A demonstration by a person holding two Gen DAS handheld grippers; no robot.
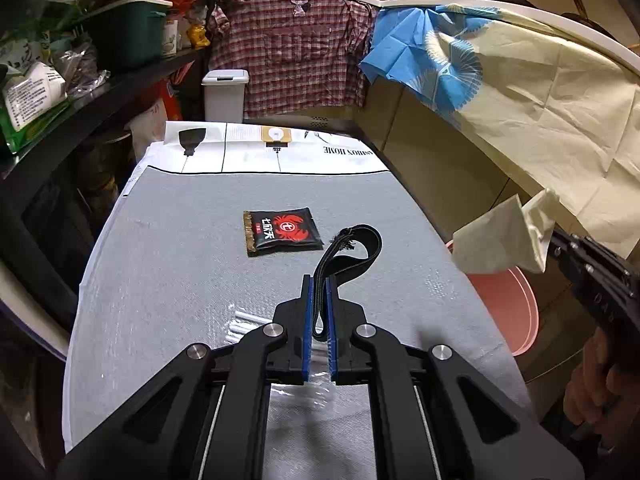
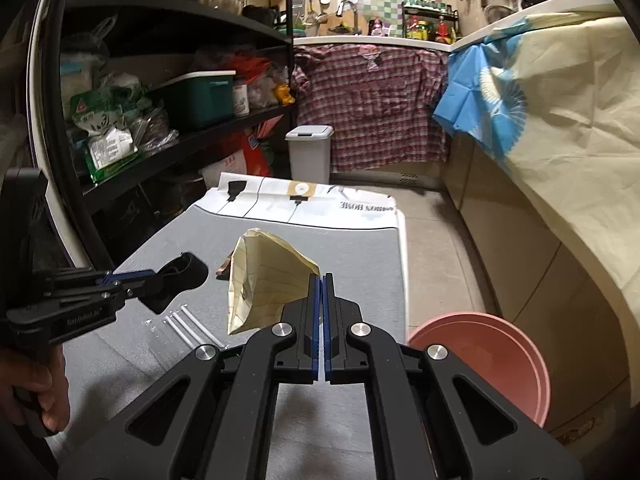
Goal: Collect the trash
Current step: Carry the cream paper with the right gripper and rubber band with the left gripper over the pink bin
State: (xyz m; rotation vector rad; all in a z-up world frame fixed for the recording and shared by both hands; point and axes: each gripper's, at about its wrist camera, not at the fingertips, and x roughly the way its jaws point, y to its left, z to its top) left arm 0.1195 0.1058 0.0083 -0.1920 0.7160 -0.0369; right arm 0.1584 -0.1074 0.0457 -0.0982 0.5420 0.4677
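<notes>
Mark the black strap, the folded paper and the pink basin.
black strap point(image 1: 352, 246): left wrist view, on its upper loop.
folded paper point(image 2: 264, 280): right wrist view, middle of its lined face.
pink basin point(image 2: 492, 356): right wrist view, on its inner wall.

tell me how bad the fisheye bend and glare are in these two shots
Left wrist view: the counter edge bows into an arc, corners go dark, and sheen glints on the grey mat. Right wrist view: the shelf frame curves hard, while the lined paper stays sharp.

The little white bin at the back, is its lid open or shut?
Shut. The white bin stands upright on the floor past the table, and its lid lies flat across the top with no gap showing.
</notes>
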